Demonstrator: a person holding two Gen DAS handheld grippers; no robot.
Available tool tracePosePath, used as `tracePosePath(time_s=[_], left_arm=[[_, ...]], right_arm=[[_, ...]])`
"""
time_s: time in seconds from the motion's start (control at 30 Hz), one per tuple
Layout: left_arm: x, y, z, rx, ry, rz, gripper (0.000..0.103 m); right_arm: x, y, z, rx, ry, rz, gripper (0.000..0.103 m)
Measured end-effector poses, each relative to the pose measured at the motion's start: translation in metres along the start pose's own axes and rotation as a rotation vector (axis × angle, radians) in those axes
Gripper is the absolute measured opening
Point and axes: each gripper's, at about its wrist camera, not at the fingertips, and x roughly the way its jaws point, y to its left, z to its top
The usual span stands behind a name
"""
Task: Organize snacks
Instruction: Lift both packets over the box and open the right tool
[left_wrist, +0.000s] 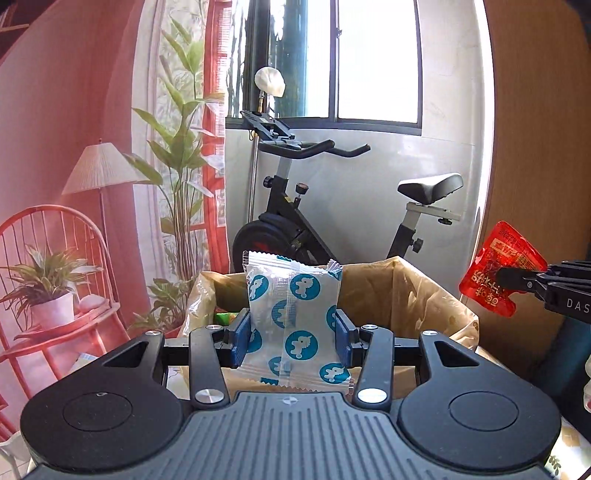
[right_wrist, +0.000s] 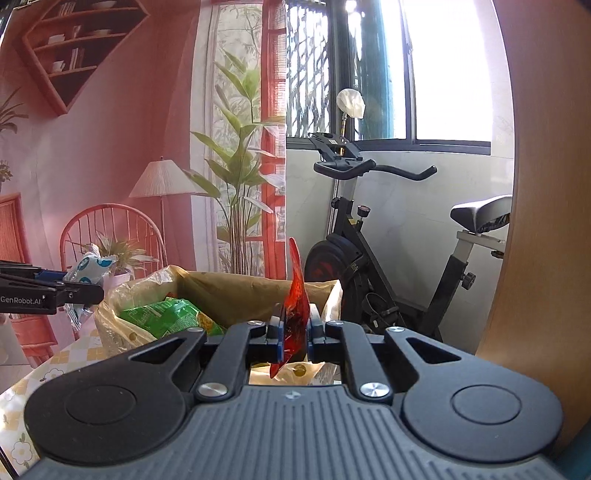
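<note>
My left gripper (left_wrist: 293, 332) is shut on a white snack packet with blue round prints (left_wrist: 295, 317), held upright in front of a cardboard box lined with a yellowish plastic bag (left_wrist: 417, 295). That packet (right_wrist: 88, 267) and the left gripper (right_wrist: 83, 291) also show at the left of the right wrist view. My right gripper (right_wrist: 295, 332) is shut on a thin red translucent packet (right_wrist: 295, 295), seen edge-on above the box (right_wrist: 236, 291). In the left wrist view the red packet (left_wrist: 498, 269) hangs at the right, pinched by the right gripper (left_wrist: 508, 277). A green snack bag (right_wrist: 166, 315) lies inside the box.
An exercise bike (left_wrist: 332, 206) stands behind the box under a window. A printed backdrop (left_wrist: 74, 147) with a lamp, a chair and plants covers the wall at the left. A wooden panel (right_wrist: 546, 221) rises at the right. The table has a checked floral cloth (right_wrist: 55, 365).
</note>
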Motion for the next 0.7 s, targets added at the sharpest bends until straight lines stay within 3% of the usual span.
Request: tracePosePath(time_s=[0.17, 0.37, 0.43, 0.47, 0.6, 0.7], left_arm=[[0.045, -0.005, 0.012, -0.011, 0.033, -0.014, 0.048], [0.093, -0.001, 0.008, 0.004, 0.077, -0.049, 0.050], [0.101, 0.000, 0.006, 0.017, 0.073, -0.061, 0.069], [0.103, 0.000, 0.007, 0.017, 0.069, -0.057, 0.073], [0.105, 0.006, 0.011, -0.011, 0.080, -0.072, 0.075], [0.091, 0.012, 0.012, -0.025, 0.065, -0.067, 0.075]], right_arm=[[0.049, 0.007, 0.010, -0.044, 0.038, 0.027, 0.011], [0.106, -0.003, -0.003, -0.033, 0.120, 0.024, 0.012], [0.119, -0.007, -0.005, -0.034, 0.148, 0.024, 0.012], [0.123, -0.010, -0.006, -0.028, 0.153, 0.021, 0.013], [0.125, -0.014, -0.005, -0.006, 0.165, 0.036, 0.022], [0.115, -0.011, -0.004, -0.017, 0.156, 0.040, 0.023]])
